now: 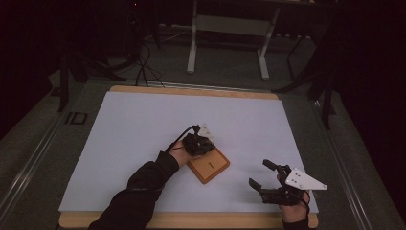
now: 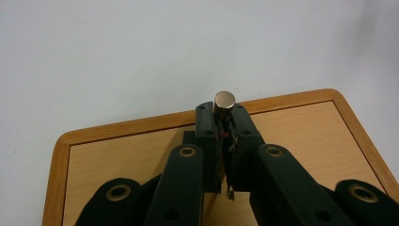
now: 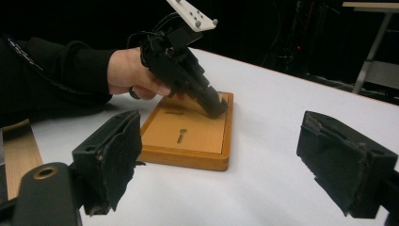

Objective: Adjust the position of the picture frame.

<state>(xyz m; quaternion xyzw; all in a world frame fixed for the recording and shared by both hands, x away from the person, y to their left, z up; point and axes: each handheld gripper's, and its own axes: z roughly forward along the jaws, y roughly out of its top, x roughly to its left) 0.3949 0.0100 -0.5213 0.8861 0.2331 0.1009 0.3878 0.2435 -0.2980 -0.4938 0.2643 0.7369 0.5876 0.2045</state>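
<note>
— So where is the small silvery metal cylinder [image 2: 224,101] right now?

— Pinched upright between the tips of the left gripper [image 2: 222,123], whose jaws are closed on it. Most of its body sits inside the jaws, with just the round top poking out. It hangs over the far part of the flat wooden block with the darker rounded rim [image 2: 301,136], near the middle of the white tabletop [image 1: 143,124].

— What could go wrong from there?

— The hold looks shallow and the pads [image 2: 232,141] look frayed, so I judge the smooth cylinder could slip or tip as it is lowered. The block's top carries a keyhole-shaped slot [image 3: 181,136], nearer than the jaw tips. If that slot is the target, which is only my guess, a tilted cylinder would catch on its edge rather than drop in.

— Anything else?

— The block [image 1: 208,165] lies loose on the table. A sideways push from the left gripper [image 1: 197,143] could slide it, since nothing braces it.

— And the other hand?

— The right gripper [image 1: 262,176] hovers with its jaws spread wide and holding nothing, well apart to the right, near the table's near edge. It is too far off to steady the block.
</note>
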